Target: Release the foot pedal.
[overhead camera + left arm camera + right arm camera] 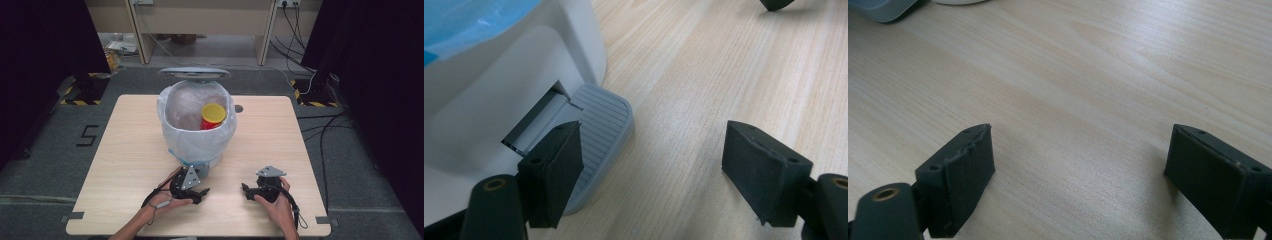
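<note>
A white pedal bin [196,135] lined with a pale bag stands mid-table, its grey lid [194,73] raised. Inside it lies a red can with a yellow cap [213,116]. My left gripper [201,192] rests at the bin's foot. In the left gripper view this gripper [651,135] is open, with one jaw over the ribbed grey pedal [604,120] and the other over bare wood. My right gripper [246,190] sits to the right on the table, jaws pointing left. In the right gripper view it [1082,135] is open with only wood between the jaws.
The light wooden table [140,150] has bare surface on both sides of the bin. A small grey disc [238,108] lies behind the bin. Beyond the table are dark curtains, cables on the floor and a desk.
</note>
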Motion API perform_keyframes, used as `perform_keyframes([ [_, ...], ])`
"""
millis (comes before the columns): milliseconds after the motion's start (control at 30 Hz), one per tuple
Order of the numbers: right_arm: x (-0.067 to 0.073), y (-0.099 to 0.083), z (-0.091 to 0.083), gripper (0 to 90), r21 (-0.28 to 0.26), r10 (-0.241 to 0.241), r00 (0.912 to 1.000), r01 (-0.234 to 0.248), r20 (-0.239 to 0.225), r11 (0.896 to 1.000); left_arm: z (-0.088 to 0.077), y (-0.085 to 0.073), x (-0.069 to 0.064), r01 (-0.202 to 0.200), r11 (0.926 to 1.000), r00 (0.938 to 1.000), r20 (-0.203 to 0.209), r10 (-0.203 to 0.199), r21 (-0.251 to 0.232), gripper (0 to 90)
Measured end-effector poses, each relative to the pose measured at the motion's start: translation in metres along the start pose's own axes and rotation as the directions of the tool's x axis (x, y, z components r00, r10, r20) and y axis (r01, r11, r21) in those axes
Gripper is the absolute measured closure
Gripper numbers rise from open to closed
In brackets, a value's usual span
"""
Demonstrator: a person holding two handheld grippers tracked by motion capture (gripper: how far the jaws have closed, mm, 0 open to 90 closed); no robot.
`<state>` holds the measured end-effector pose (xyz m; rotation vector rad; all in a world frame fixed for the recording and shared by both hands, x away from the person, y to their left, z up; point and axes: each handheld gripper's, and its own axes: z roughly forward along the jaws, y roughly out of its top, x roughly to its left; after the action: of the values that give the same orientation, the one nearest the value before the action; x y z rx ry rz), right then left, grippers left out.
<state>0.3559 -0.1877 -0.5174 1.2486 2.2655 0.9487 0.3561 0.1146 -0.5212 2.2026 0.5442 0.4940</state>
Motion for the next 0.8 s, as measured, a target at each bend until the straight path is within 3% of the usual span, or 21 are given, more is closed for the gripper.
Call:
perform_keyframes([
  [800, 0.0002, 0.0004, 0.0006, 10.6, 0.003, -0.004, 1.0, 0.004, -0.005, 1.0, -0.0018, -0.0004, -0.0028, -0.019, 0.9998, 0.9996, -0.019, 0.019, -0.004, 22.5],
])
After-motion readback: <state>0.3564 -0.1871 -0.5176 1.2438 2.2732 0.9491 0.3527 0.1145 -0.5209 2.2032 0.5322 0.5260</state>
